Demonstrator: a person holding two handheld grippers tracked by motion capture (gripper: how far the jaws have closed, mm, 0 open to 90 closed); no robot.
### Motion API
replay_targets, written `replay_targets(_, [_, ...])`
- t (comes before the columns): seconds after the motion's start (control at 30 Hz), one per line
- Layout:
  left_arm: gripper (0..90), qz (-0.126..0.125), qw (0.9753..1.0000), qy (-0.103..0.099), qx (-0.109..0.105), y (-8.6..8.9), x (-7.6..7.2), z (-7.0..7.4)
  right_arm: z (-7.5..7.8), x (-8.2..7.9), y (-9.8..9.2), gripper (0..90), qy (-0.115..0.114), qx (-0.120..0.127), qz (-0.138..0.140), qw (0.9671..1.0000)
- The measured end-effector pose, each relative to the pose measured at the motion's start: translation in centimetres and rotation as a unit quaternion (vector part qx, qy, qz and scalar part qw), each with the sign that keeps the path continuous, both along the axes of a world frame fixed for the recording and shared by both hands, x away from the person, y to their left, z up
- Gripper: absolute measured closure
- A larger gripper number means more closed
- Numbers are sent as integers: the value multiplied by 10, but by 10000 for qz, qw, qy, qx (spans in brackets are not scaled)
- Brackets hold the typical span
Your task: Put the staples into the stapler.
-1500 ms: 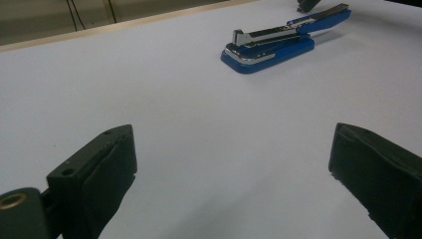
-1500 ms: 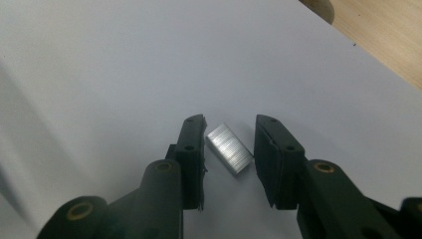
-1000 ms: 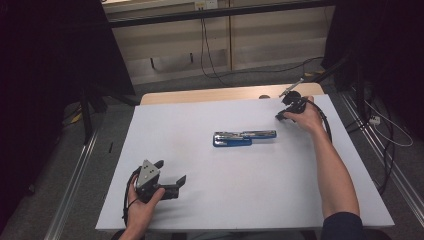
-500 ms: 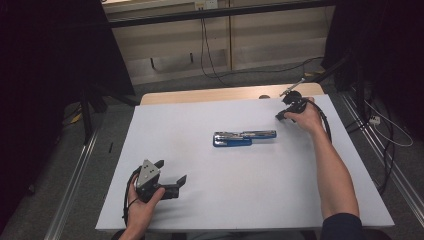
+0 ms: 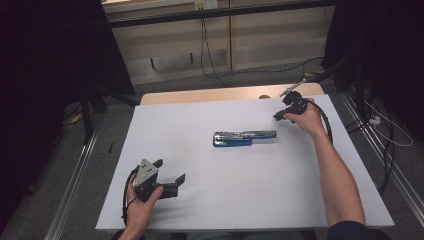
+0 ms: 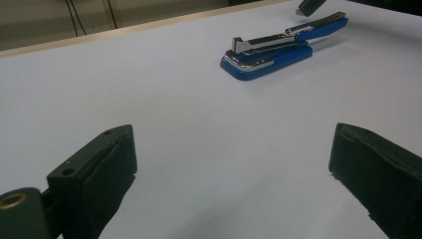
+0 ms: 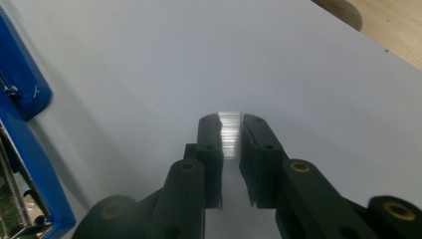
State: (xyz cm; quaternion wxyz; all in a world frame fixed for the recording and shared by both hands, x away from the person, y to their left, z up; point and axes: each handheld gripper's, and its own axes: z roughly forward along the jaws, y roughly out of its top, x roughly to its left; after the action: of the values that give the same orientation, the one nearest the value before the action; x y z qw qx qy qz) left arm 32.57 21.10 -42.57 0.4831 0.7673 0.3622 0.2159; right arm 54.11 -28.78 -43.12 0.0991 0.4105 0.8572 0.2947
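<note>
Between right tongs (image 7: 231, 139), staple strip (image 7: 230, 134).

The high view looks forward and down from above the near edge of the table (image 5: 200, 150), far enough back to take in the whole white top, the floor on both sides and the wall beyond. The left gripper view sits low over the near left of the table, close to the surface, and faces across it toward the stapler (image 6: 278, 50), which lies well off. The right gripper view looks steeply down from close range at the far right part of the table, with the stapler (image 7: 20, 149) at its left edge. All three views share the stapler (image 5: 244, 138) and the white surface around it.
</note>
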Motion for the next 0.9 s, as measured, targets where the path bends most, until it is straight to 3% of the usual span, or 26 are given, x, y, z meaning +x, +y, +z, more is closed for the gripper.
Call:
replay_targets(0.3, [50, -39, 10000, 18, 23, -2, 1, -1, 10, -14, 1, 794, -262, 256, 66, 9993])
replay_targets(0.9, [50, -82, 10000, -9, 31, -3, 1, 0, 39, -36, 27, 794, -748, 522, 613, 9939])
